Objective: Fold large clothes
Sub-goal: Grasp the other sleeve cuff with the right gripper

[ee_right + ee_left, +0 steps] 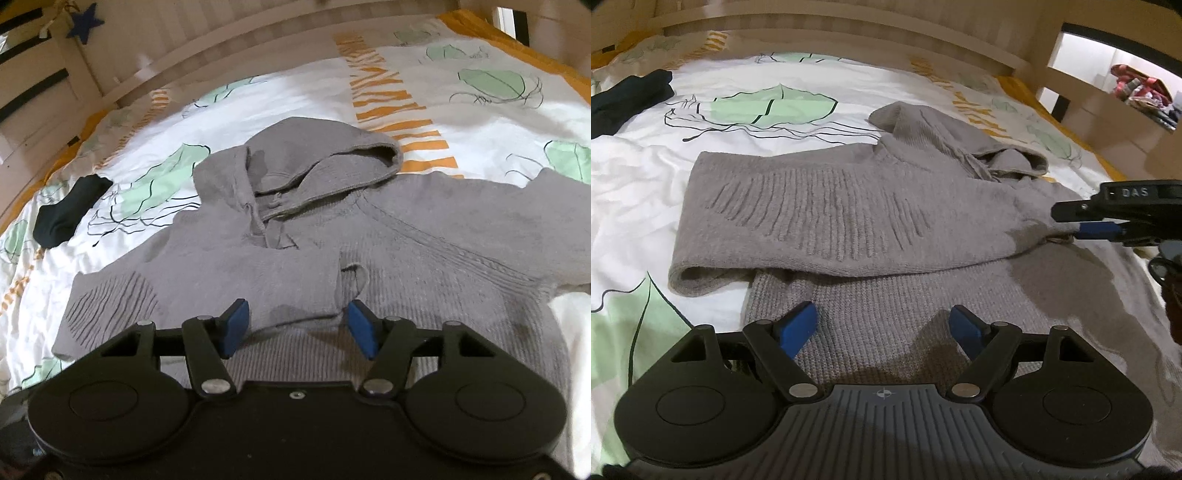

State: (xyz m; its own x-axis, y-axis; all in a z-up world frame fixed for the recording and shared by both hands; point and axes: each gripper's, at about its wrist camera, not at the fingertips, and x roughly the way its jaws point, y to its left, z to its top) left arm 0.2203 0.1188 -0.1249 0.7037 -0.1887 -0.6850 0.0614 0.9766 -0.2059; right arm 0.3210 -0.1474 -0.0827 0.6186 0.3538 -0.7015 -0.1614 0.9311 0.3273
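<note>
Grey knit hoodie [369, 236] lay flat on bed [303, 92], one sleeve [820, 218] folded across, hood at 12 o'clock. Left gripper [882, 328] fingers released; right gripper [295, 325] probably released too, straddling sleeve cuff.

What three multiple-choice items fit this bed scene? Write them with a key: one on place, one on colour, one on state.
1. Where does the dark garment lie?
A. on the sweater
B. on the bedcover, apart from the sweater
C. in the left gripper

2. What colour is the sweater?
A. grey
B. red
C. yellow

3. How does the left gripper stand?
A. shut on the sweater
B. open
C. shut on the dark garment

Key:
1 B: white bedcover shows between garment and sweater.
2 A: its knit is grey in both views.
3 B: its blue pads stand wide apart above the knit.
</note>
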